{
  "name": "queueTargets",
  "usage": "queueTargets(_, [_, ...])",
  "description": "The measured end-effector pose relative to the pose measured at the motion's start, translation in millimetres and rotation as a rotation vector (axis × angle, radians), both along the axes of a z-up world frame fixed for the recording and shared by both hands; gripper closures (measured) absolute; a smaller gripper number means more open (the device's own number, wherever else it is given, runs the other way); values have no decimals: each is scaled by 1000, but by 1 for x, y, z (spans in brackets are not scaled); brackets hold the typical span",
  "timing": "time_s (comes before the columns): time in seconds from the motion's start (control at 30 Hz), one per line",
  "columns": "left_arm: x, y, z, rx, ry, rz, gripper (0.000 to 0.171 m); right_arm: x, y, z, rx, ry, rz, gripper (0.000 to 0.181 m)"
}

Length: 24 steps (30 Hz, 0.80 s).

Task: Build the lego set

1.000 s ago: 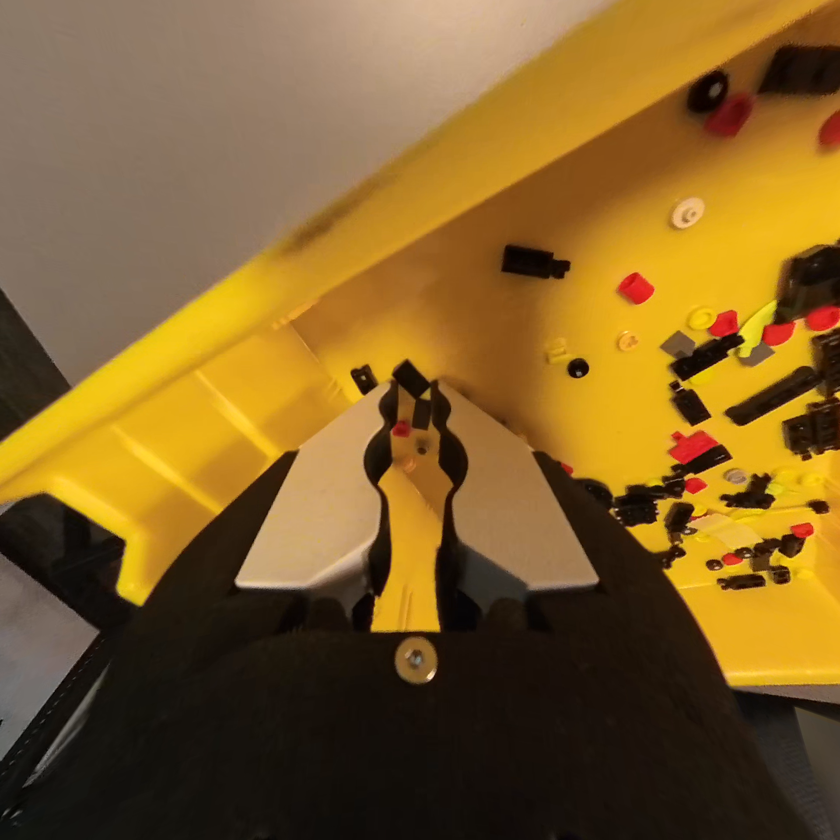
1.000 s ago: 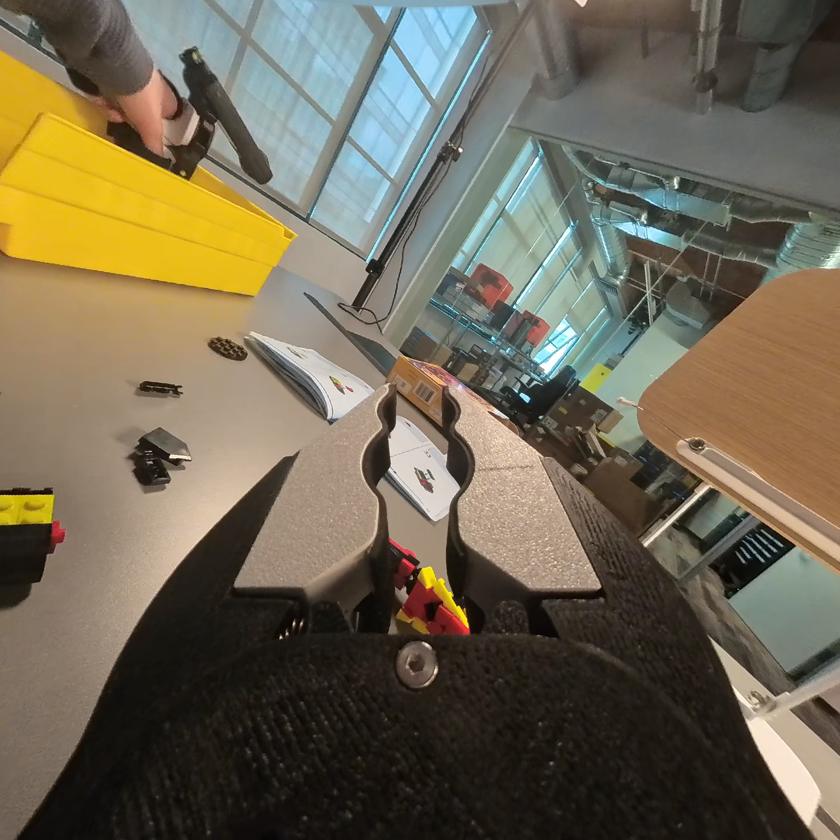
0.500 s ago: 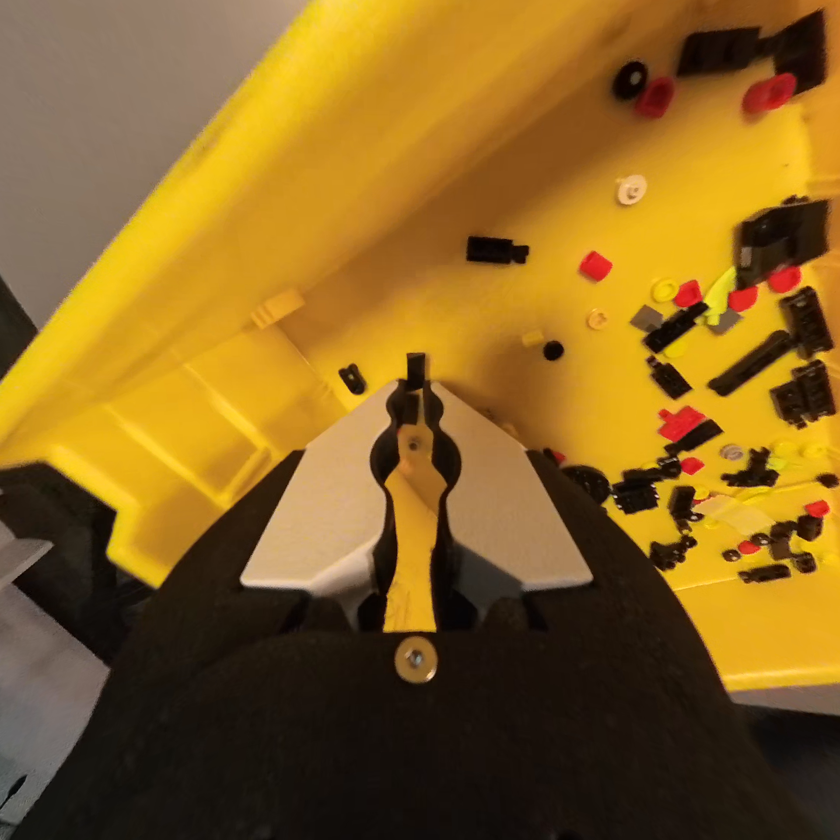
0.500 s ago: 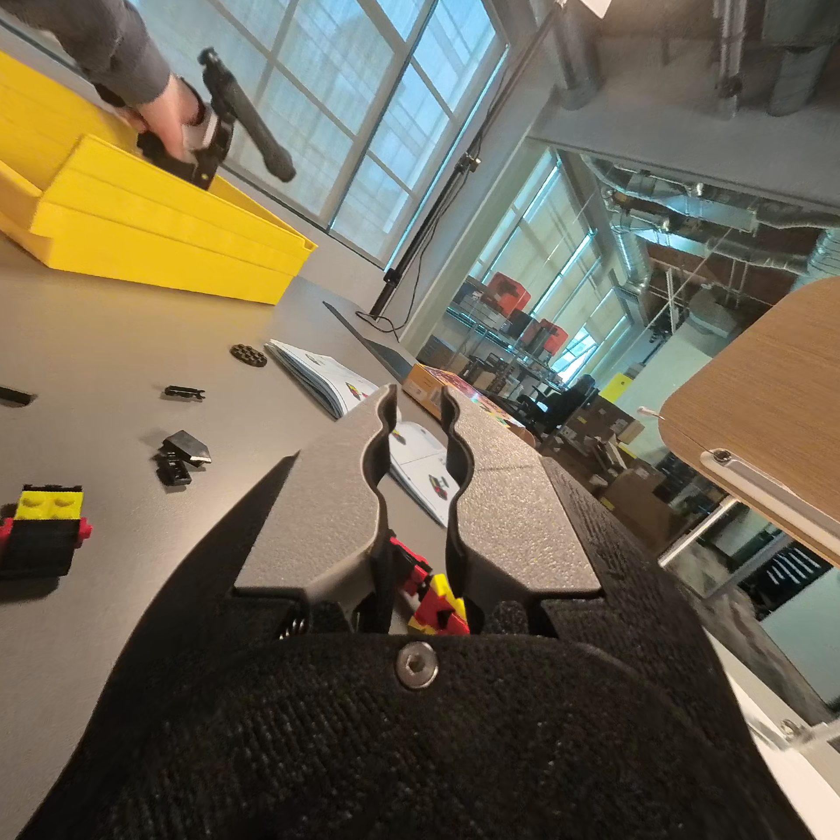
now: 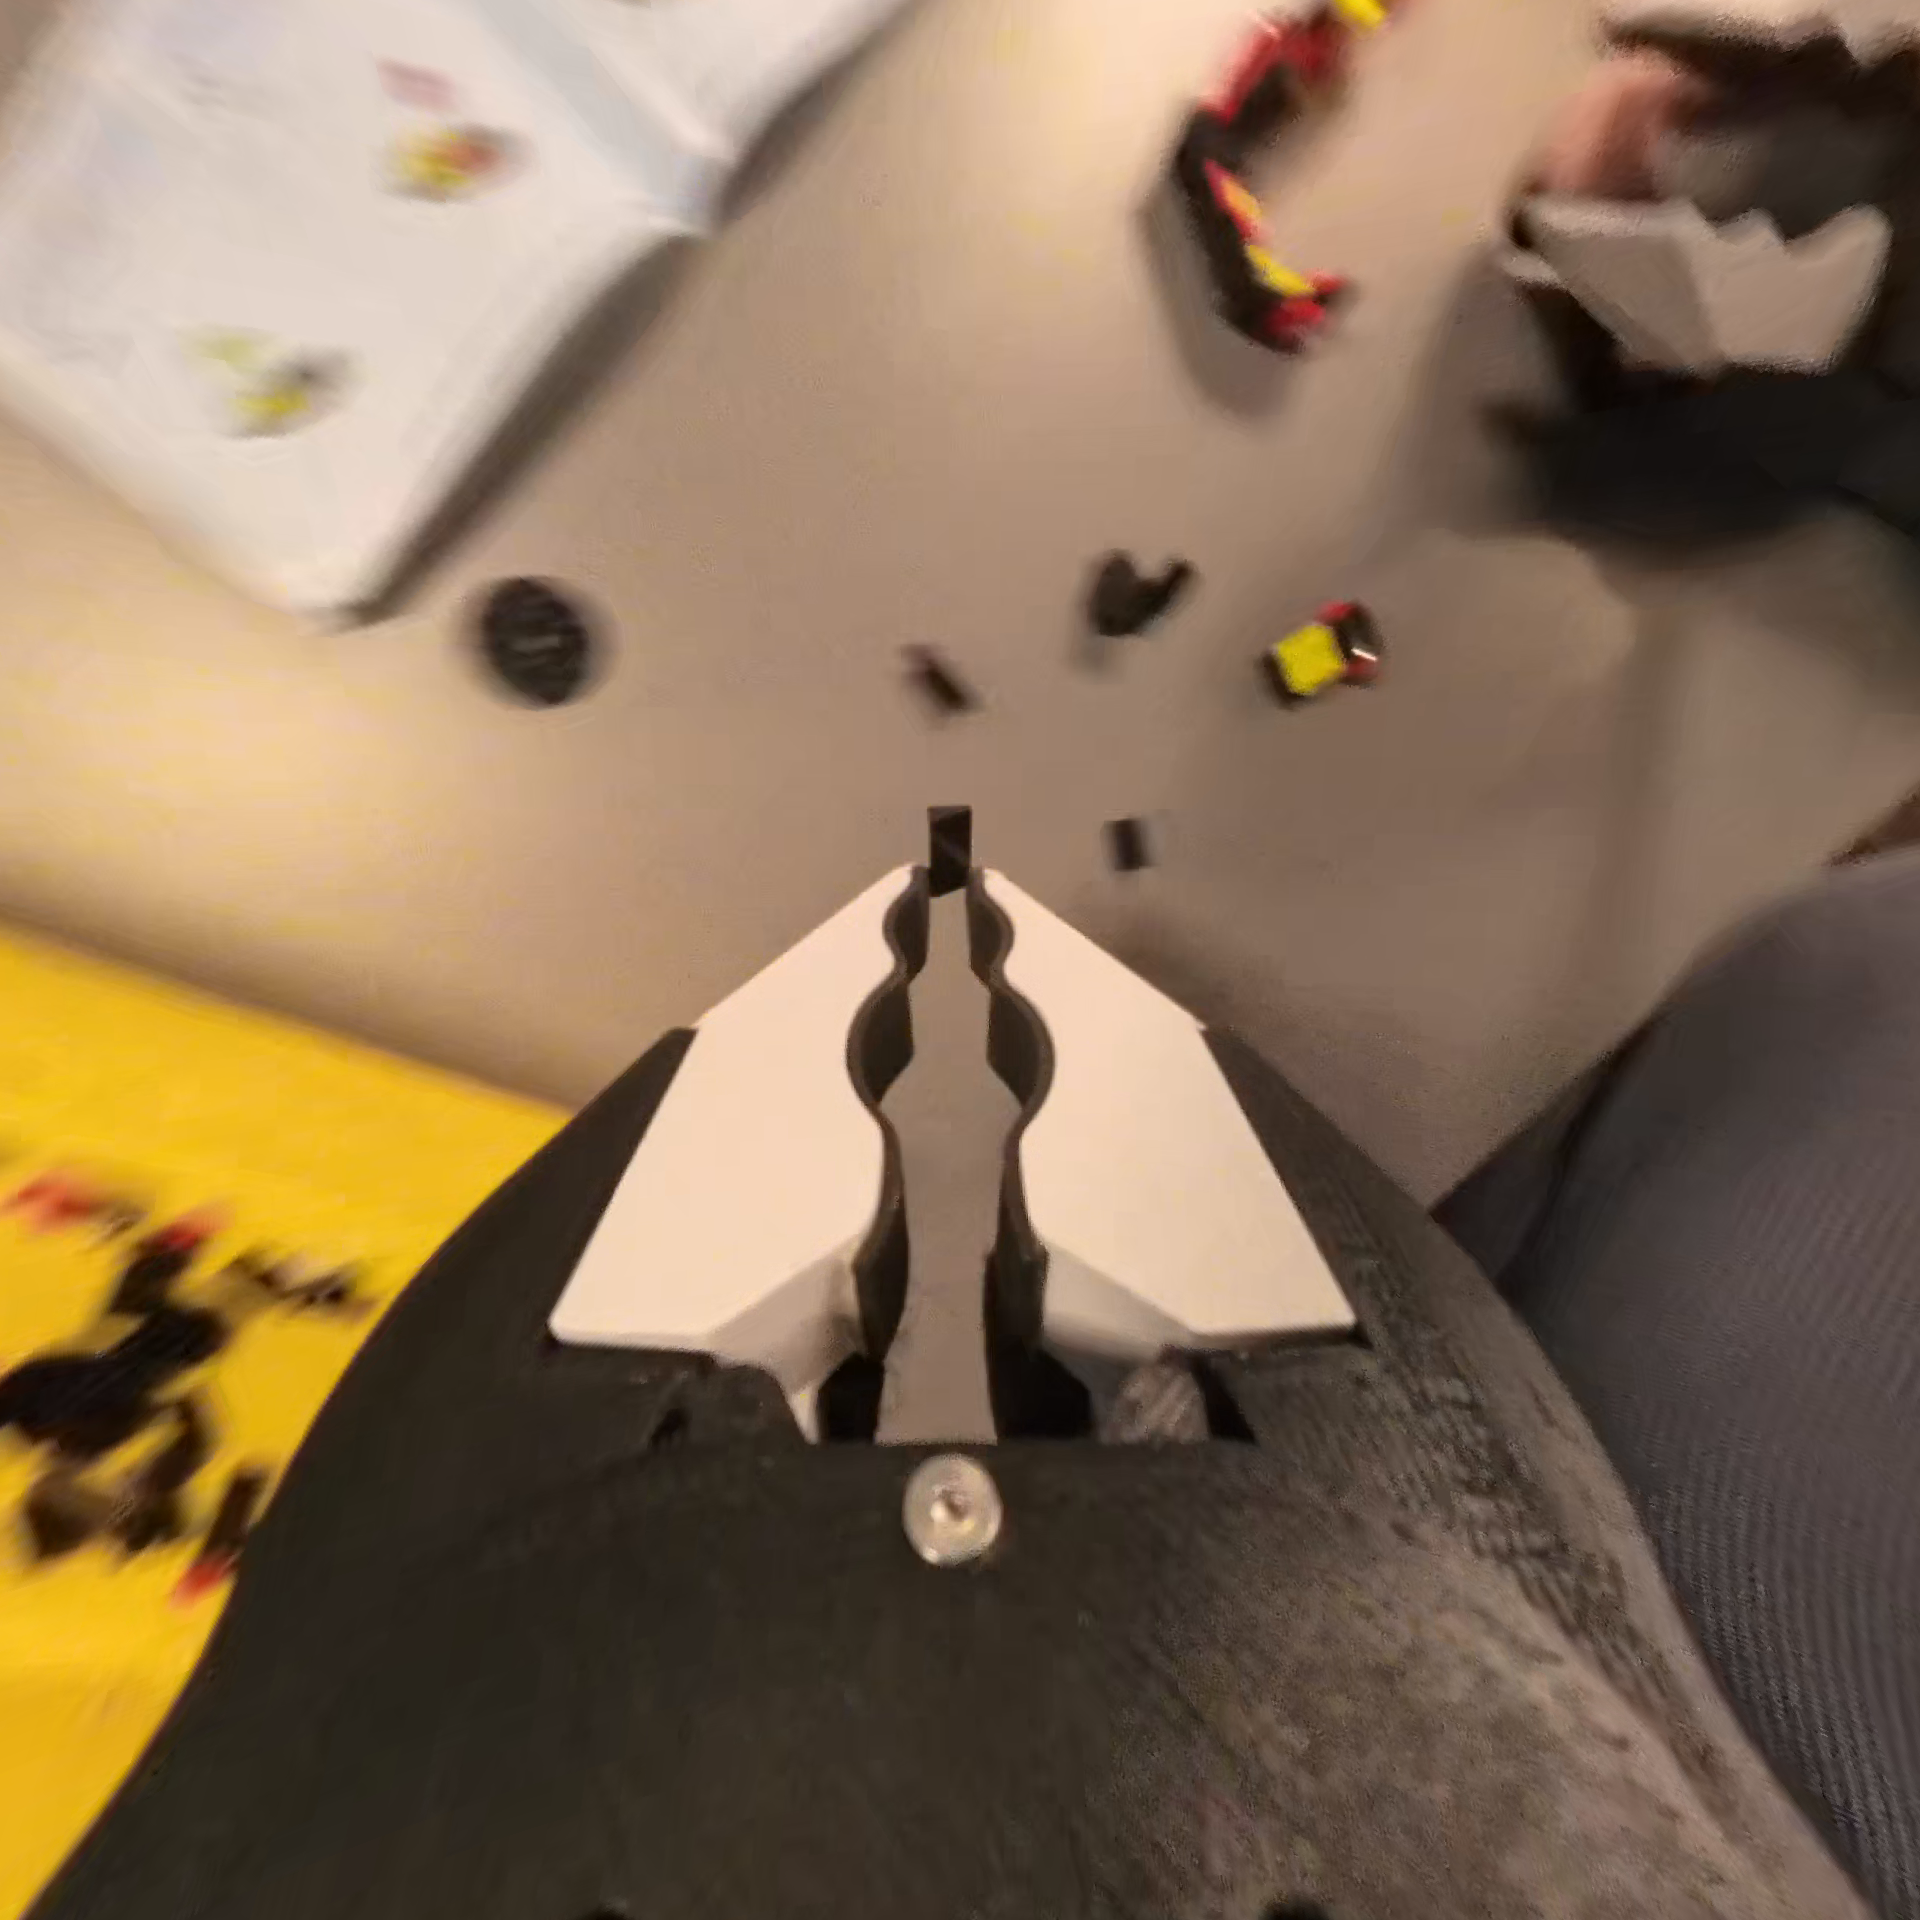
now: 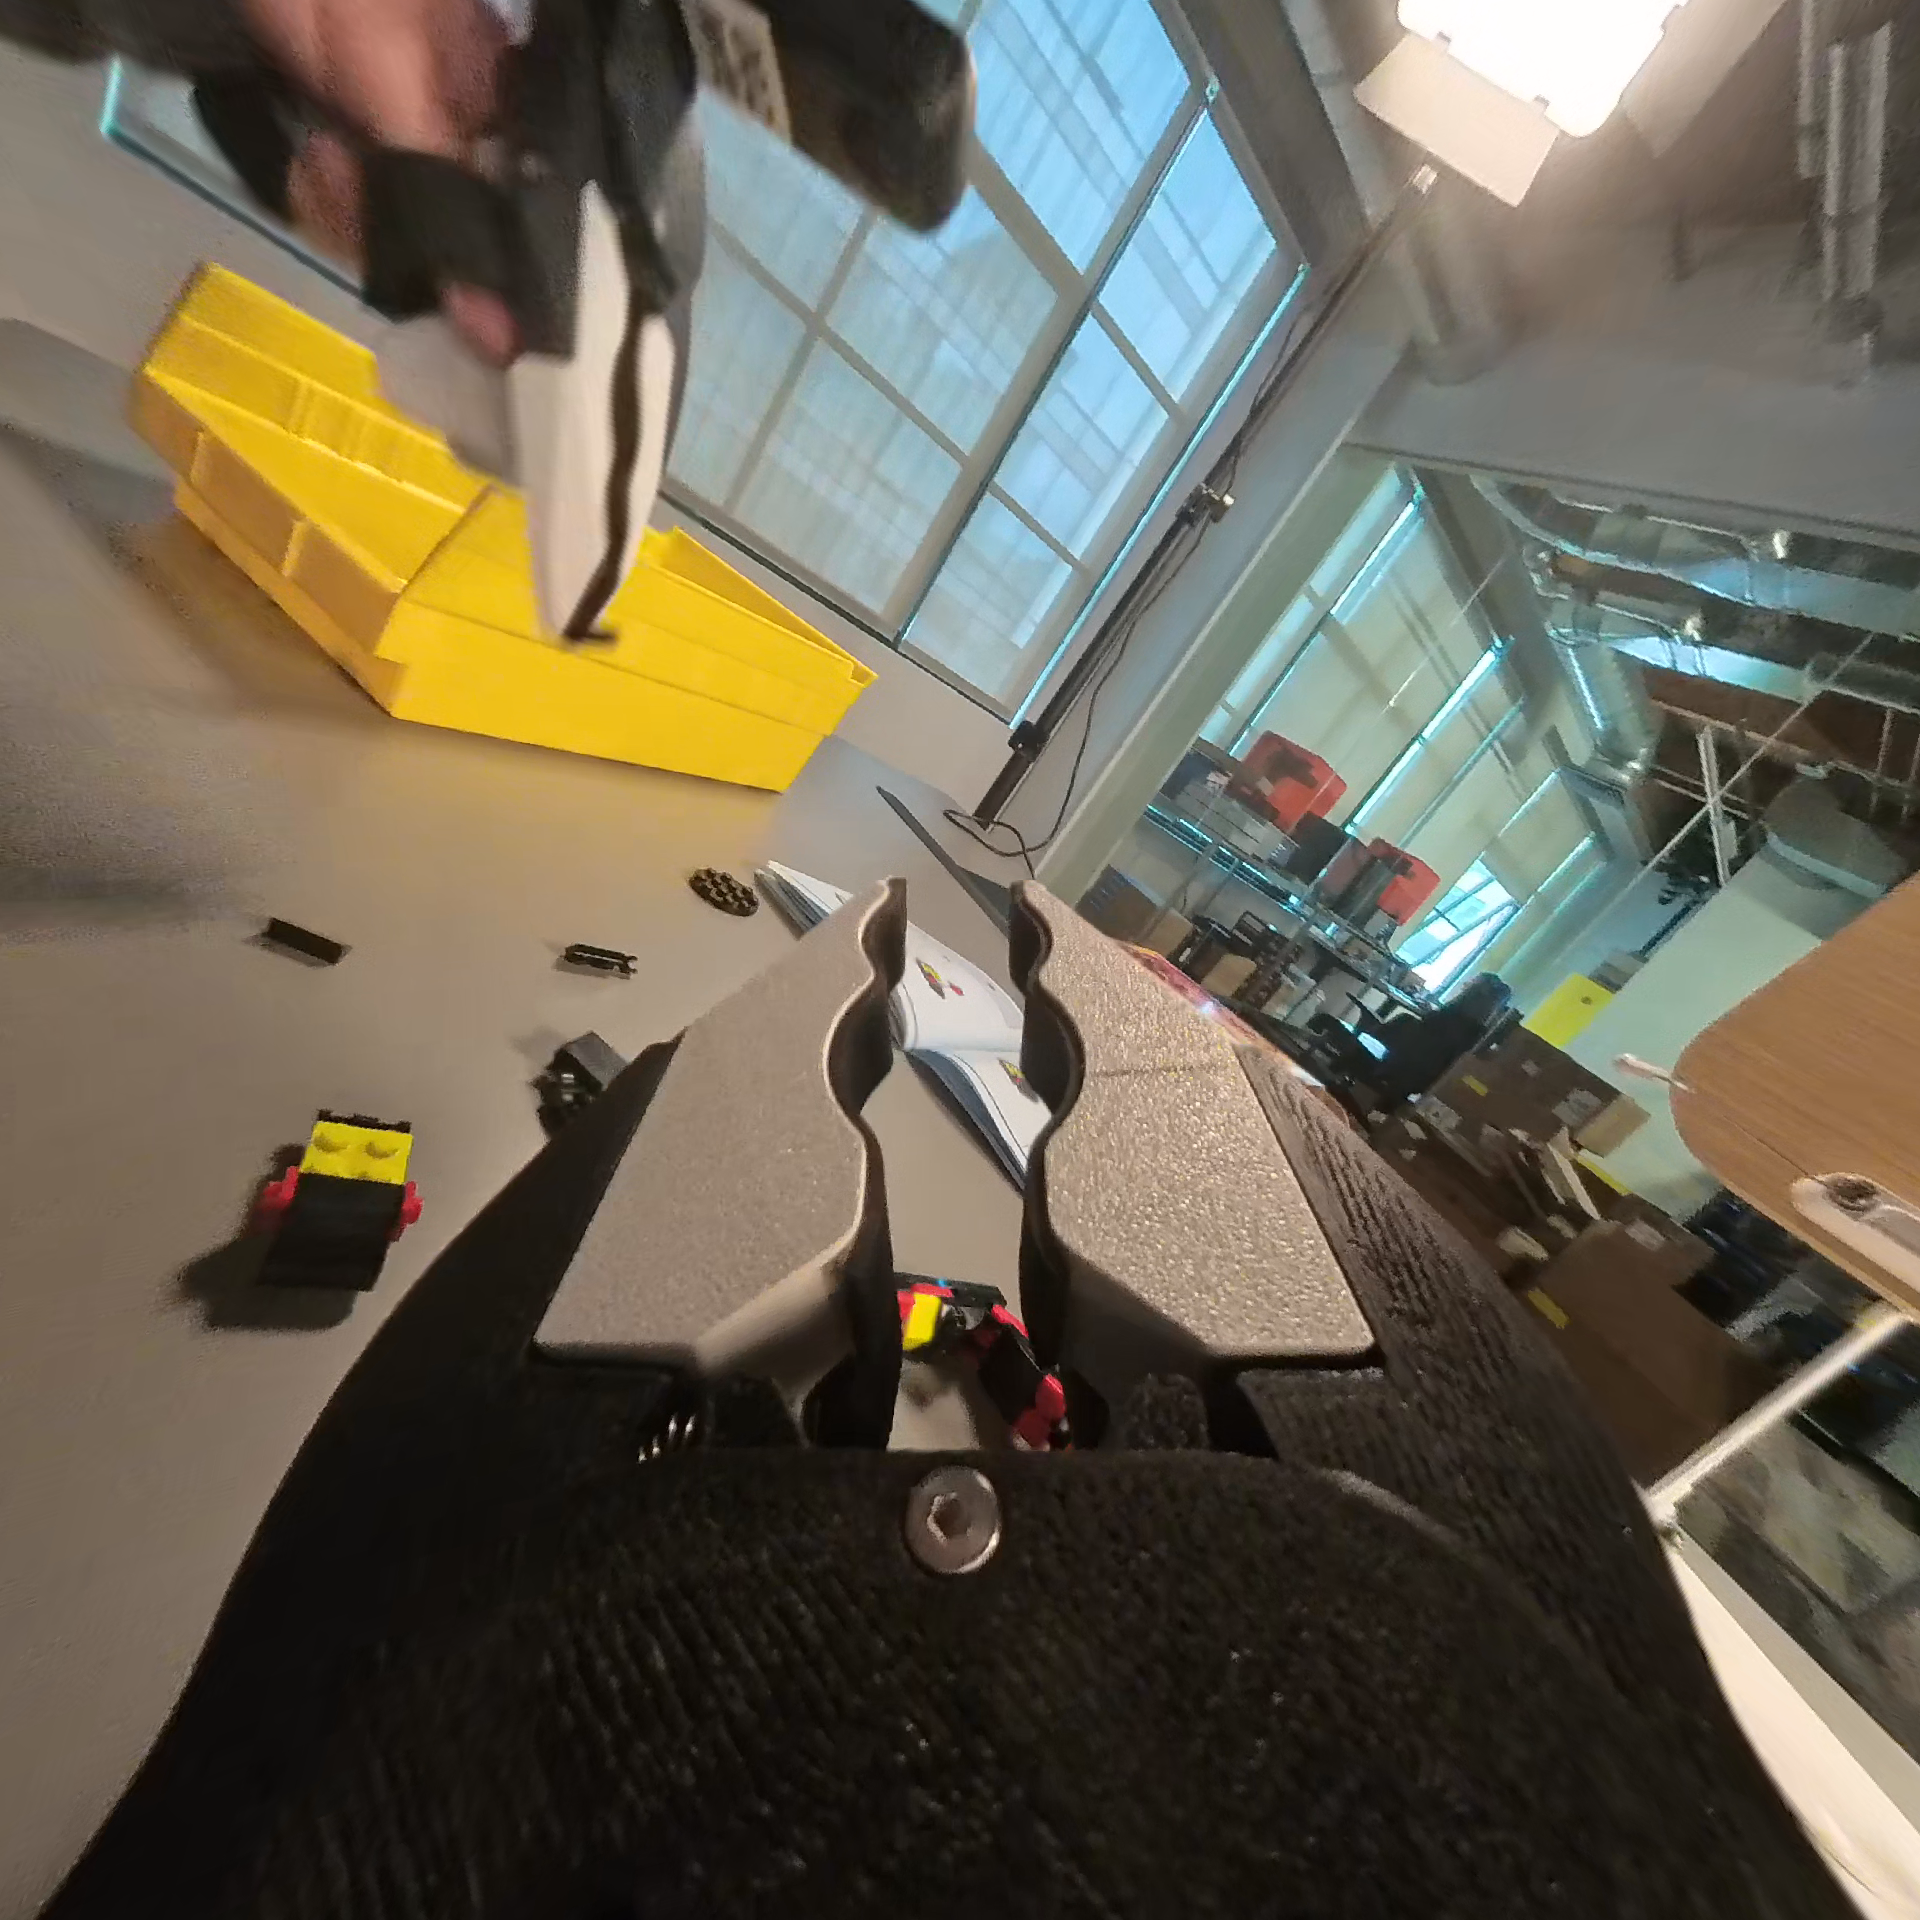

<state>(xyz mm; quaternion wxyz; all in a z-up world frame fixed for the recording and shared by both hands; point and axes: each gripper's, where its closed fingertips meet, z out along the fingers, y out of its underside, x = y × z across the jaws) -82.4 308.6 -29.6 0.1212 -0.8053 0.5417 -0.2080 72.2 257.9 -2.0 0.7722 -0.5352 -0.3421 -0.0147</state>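
My left gripper (image 5: 948, 883) is shut on a small black piece (image 5: 948, 847) that sticks out of its tips, held above the grey table. It also shows in the right wrist view (image 6: 587, 613), in a hand, in front of the yellow bin (image 6: 582, 696). My right gripper (image 6: 958, 914) is slightly open with nothing between its tips. A black, red and yellow partial build (image 6: 966, 1340) shows through the gap near the finger bases. In the left wrist view the build (image 5: 1247, 239) lies next to the right gripper (image 5: 1683, 281).
On the table lie a small yellow, black and red block (image 6: 343, 1195), a round black piece (image 6: 724, 890), several small black pieces (image 6: 301, 940) and an open booklet (image 6: 956, 1018). The bin (image 5: 156, 1091) holds many loose pieces. A wooden tabletop edge (image 6: 1818, 1122) is at the right. The left gripper's tips are roughly 15 cm from the right gripper's.
My left gripper has lifted out of the yellow bin with the black piece and swung over the table toward the right gripper. The right gripper has tilted a little and stays slightly open.
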Motion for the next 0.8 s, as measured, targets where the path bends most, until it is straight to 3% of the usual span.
queueTargets(0.1, [39, -61, -41, -92, 44, -153, 166, 1, -2, 3, 1, 33, 16, 164])
queueTargets(0.17, [61, -79, -57, -122, 41, -188, 165, 2, -3, 5, -3, 50, 25, 163])
queueTargets(0.4, [112, -75, -78, -121, 65, -150, 165, 14, -5, 1, 51, -63, -2, 163])
queueTargets(0.53, [118, -70, -90, -89, 144, -130, 165, 25, -1, 0, 30, -33, -26, 163])
queueTargets(0.8, [124, -68, -88, -89, 116, -87, 160, 33, 6, -2, 6, -8, -77, 162])
